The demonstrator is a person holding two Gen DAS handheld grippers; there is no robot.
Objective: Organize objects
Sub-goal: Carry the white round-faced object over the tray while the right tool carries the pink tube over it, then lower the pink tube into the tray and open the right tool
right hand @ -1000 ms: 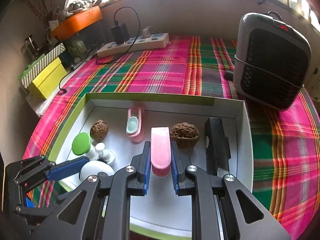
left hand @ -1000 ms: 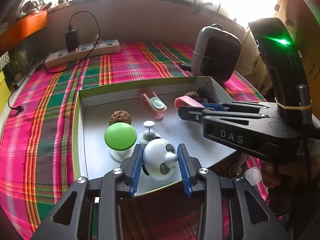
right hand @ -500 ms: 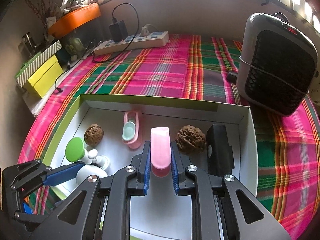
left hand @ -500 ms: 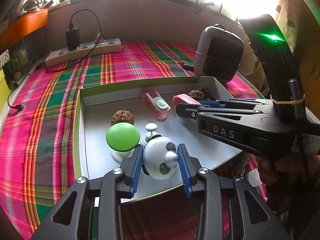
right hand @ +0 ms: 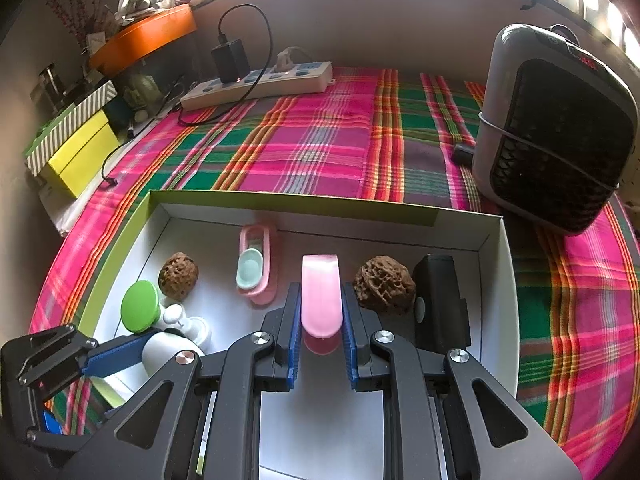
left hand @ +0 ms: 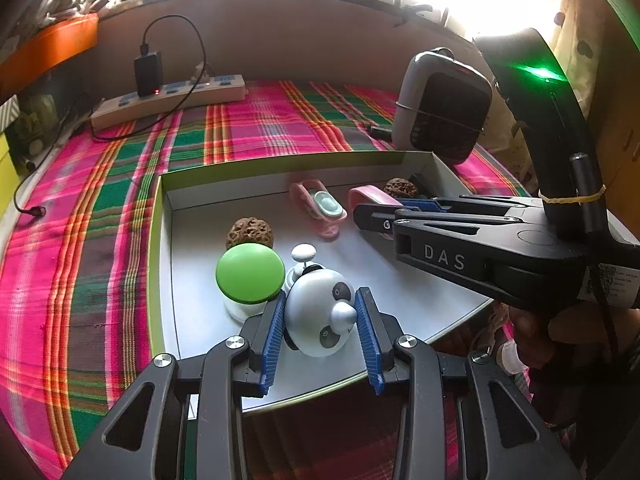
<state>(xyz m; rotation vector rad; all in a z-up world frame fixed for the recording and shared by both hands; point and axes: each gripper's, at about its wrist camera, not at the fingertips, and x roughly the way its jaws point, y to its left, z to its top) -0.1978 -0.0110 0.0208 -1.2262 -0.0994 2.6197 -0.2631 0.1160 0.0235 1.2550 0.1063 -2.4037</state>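
Left gripper clamped on a white panda figure at the near-left corner of a shallow box with a lime-green rim, pads pressed on either flank of the round head. Crowded just beyond: a green-capped white jar touching the panda's side, a small white knobbed piece behind it, a brown walnut further back near the left wall. Right gripper pinched tight on a flat pink piece, held above the box floor mid-tray. Close on its right a second walnut, then a black block against the right wall. A pink case with a mint insert toward the far wall, left of the pink piece. Bare white floor mostly in the near middle and along the far wall. Outside the box, open plaid cloth up to a power strip and a grey heater.
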